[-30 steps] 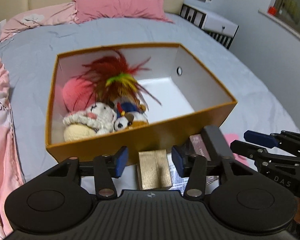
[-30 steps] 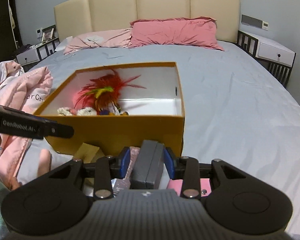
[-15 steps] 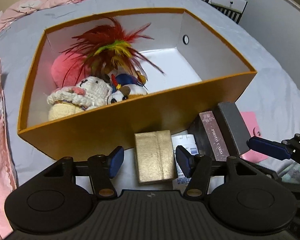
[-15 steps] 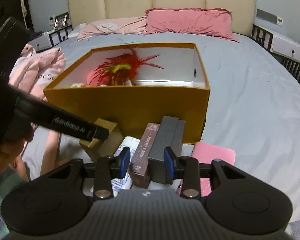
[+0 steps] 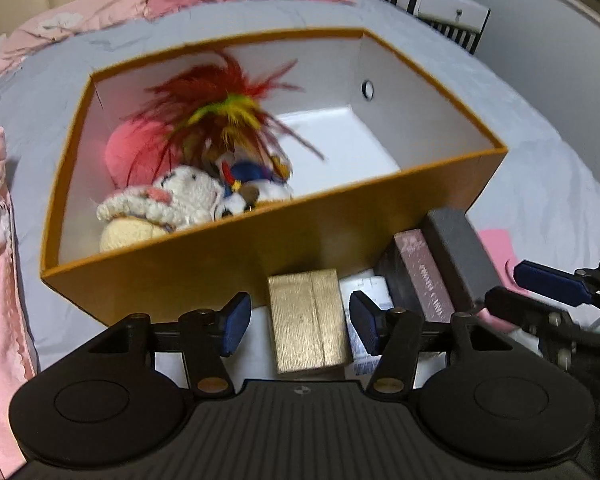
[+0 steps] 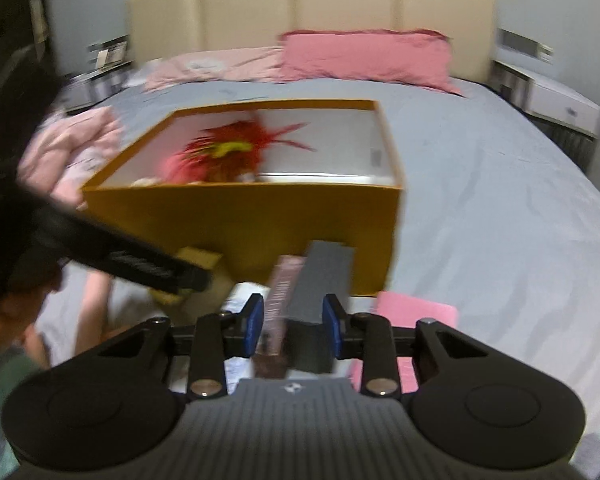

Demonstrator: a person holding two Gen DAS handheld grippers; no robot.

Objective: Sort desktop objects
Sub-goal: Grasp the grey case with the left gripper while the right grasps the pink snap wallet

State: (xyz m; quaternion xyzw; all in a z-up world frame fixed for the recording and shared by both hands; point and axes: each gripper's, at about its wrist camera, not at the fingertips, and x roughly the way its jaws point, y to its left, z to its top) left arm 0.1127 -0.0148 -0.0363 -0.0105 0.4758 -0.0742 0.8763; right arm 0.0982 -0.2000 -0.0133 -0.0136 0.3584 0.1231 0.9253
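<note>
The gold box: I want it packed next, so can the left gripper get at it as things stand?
Probably yes. The left gripper is open, and the gold box lies between its fingers with a gap on each side. Nothing covers it; the orange bin stands just behind and a white packet is beside it.

Motion blur smears the whole right wrist view, so the lettering on the pink box (image 6: 278,300) is unreadable, the left gripper (image 6: 204,280) hides most of the gold box (image 6: 204,258) at nine o'clock, and the pink card (image 6: 416,312) is partly covered.
</note>
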